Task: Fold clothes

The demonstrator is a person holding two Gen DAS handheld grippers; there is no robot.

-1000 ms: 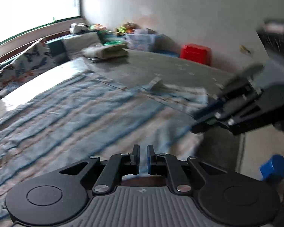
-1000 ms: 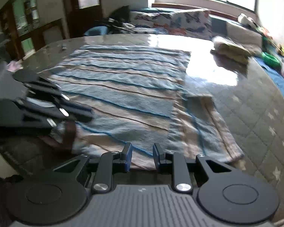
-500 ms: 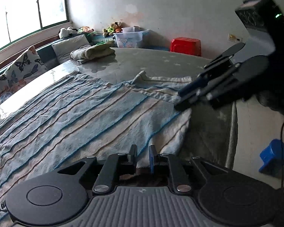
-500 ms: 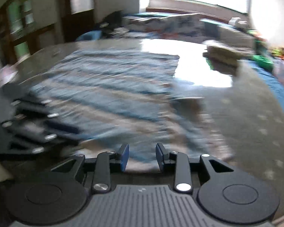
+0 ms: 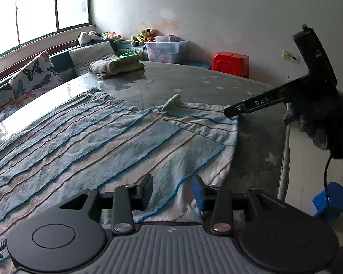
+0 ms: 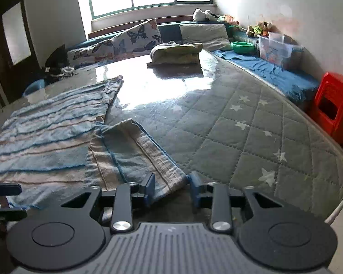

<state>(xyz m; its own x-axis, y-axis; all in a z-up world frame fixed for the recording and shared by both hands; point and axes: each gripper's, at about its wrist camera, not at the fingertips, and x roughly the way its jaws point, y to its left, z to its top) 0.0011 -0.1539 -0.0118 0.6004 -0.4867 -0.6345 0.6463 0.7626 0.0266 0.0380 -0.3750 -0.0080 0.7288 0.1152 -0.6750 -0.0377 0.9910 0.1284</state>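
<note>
A blue and white striped cloth point(image 5: 84, 141) lies spread on the grey quilted table point(image 5: 194, 84), with one corner folded over. My left gripper point(image 5: 172, 191) is open, its jaws on either side of the cloth's near edge. My right gripper point(image 6: 171, 188) is open over the folded corner point(image 6: 135, 157) of the same cloth point(image 6: 45, 132) near the table's edge. The right gripper also shows in the left wrist view point(image 5: 231, 111), at the far corner of the cloth. The left gripper's fingers point(image 6: 2, 189) show at the left edge of the right wrist view.
A folded pile of clothes point(image 5: 116, 65) lies at the table's far side point(image 6: 178, 53). Cushions point(image 6: 135, 37) line a bench under the window. A clear storage box point(image 5: 164, 49), a red stool point(image 6: 331, 107) and a blue object point(image 5: 329, 202) on the floor stand beyond the table.
Both grippers have opened from nearly shut. The right gripper swung right toward the folded corner. The left gripper has come down at the cloth's near edge.
</note>
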